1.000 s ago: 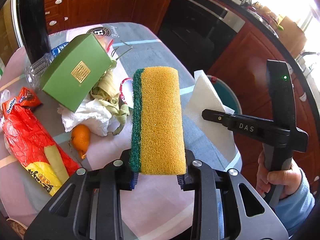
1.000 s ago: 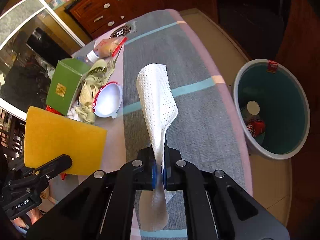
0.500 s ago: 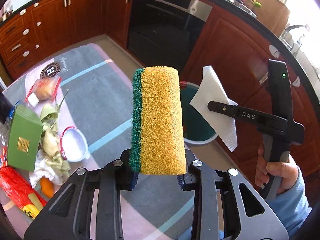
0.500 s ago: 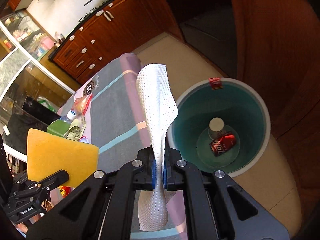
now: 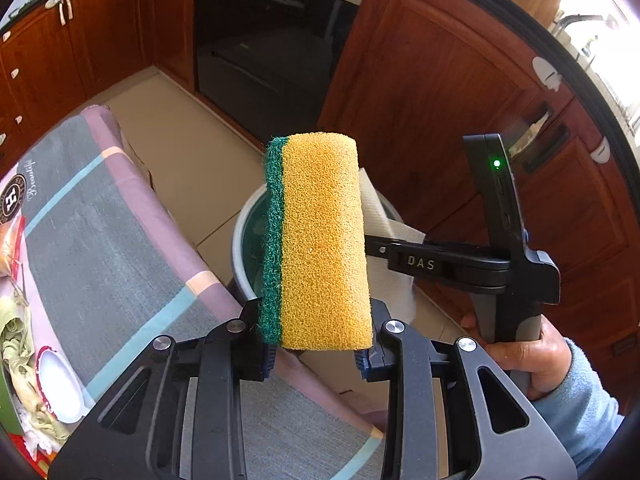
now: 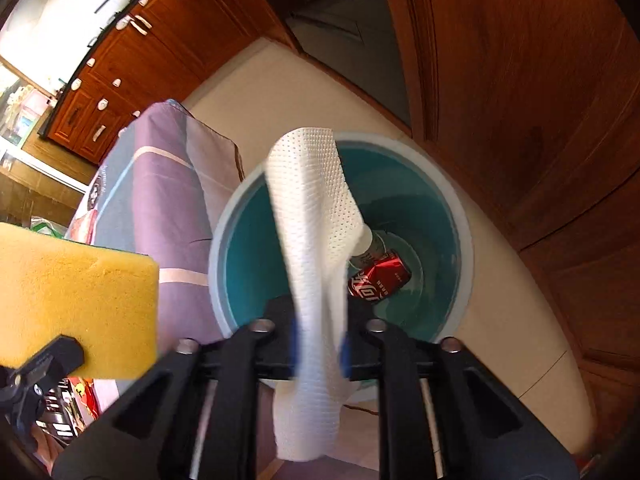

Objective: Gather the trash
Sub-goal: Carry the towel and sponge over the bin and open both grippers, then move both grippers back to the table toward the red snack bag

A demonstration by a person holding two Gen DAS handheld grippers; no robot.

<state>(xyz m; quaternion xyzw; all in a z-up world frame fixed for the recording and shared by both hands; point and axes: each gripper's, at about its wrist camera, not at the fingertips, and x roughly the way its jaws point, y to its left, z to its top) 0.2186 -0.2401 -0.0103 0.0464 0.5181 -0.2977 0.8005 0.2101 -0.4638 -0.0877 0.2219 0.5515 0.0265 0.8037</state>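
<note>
Over the bin (image 6: pixel 460 216), my right tongs (image 6: pixel 320 354) are opening, their pads drawn off the paper towel (image 6: pixel 316 208) that hangs between them above a crushed red can (image 6: pixel 378 278). Limp and almost weightless, the sheet should flutter rather than drop. My left tongs (image 5: pixel 316 354) stay clamped on the sponge (image 5: pixel 320 240), just short of the rim: soft, springy, light, best pinched low across its narrow faces. More litter waits on the worktop (image 5: pixel 100 220) behind.
</note>
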